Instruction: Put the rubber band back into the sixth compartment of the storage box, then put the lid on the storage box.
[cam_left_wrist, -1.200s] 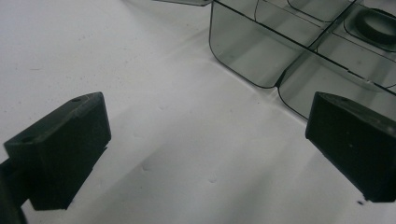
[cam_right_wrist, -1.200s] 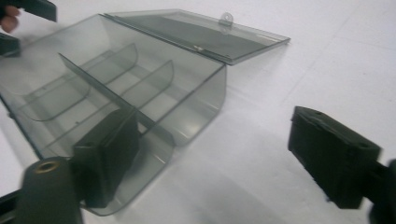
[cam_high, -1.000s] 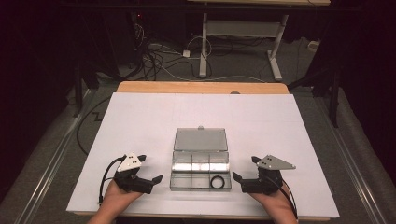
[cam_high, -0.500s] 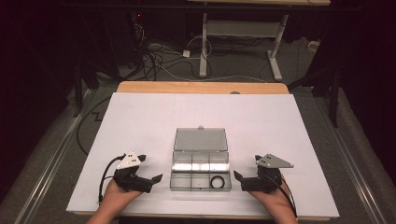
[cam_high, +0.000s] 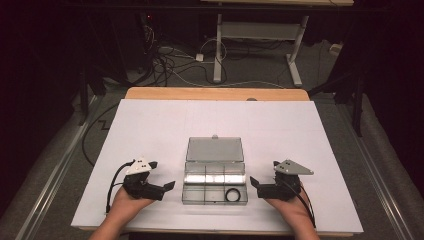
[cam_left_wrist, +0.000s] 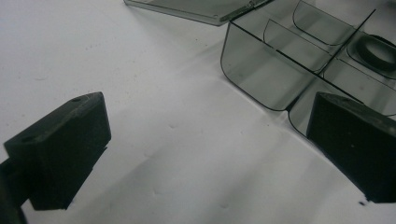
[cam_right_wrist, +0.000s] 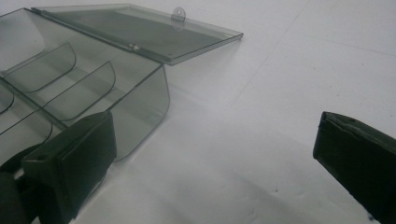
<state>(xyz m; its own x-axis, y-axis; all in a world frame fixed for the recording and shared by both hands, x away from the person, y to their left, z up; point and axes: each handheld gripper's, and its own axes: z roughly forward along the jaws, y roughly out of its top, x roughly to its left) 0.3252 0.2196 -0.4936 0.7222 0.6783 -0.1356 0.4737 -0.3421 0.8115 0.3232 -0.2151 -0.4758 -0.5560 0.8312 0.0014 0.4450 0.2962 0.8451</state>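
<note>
A clear grey compartment box (cam_high: 215, 187) sits at the front middle of the white table, its lid (cam_high: 215, 149) folded flat behind it. A black ring (cam_high: 232, 194) lies in the near right compartment. My left gripper (cam_high: 167, 187) rests just left of the box, pointing at it. In the left gripper view it (cam_left_wrist: 210, 149) stands open over bare table, with the box's corner (cam_left_wrist: 261, 79) and the ring (cam_left_wrist: 376, 51) ahead. My right gripper (cam_high: 254, 182) rests just right of the box; it (cam_right_wrist: 219, 158) is open and holds nothing, with the box (cam_right_wrist: 93, 88) and lid (cam_right_wrist: 140, 32) beyond.
The white table top (cam_high: 150, 130) spreads wide around the box, with a wooden strip (cam_high: 215, 93) along its far edge. Beyond it are floor cables (cam_high: 165, 60) and a white desk frame (cam_high: 260, 35). Both hands rest near the front edge.
</note>
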